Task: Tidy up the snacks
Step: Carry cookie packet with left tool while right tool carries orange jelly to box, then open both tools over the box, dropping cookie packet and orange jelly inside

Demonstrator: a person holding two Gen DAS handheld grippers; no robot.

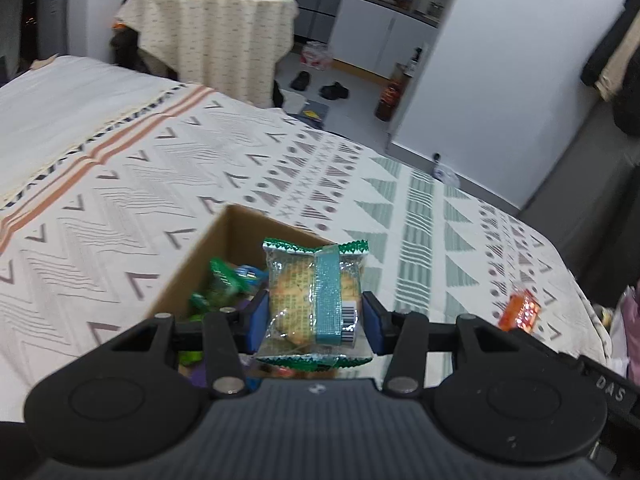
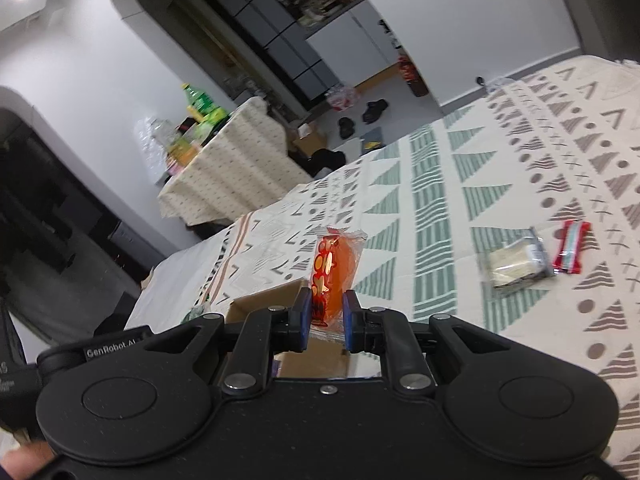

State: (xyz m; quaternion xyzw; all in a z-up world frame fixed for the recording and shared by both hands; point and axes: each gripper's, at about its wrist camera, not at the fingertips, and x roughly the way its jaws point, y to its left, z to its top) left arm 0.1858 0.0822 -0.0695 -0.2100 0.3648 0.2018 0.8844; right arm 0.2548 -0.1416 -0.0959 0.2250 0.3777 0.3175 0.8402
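My left gripper is shut on a clear biscuit packet with green edges and a teal band, held over the open cardboard box. Several green and blue snack packets lie inside the box. My right gripper is shut on an orange-red snack packet, held upright just above and beside the box. That orange packet also shows in the left wrist view, at the right. On the patterned bedspread lie a clear biscuit packet and a red-edged packet, to the right of my right gripper.
The box sits on a bed with a patterned cover. A round table with a cloth and bottles stands beyond the bed. Slippers and a bottle are on the floor. The bed's edge runs at the right.
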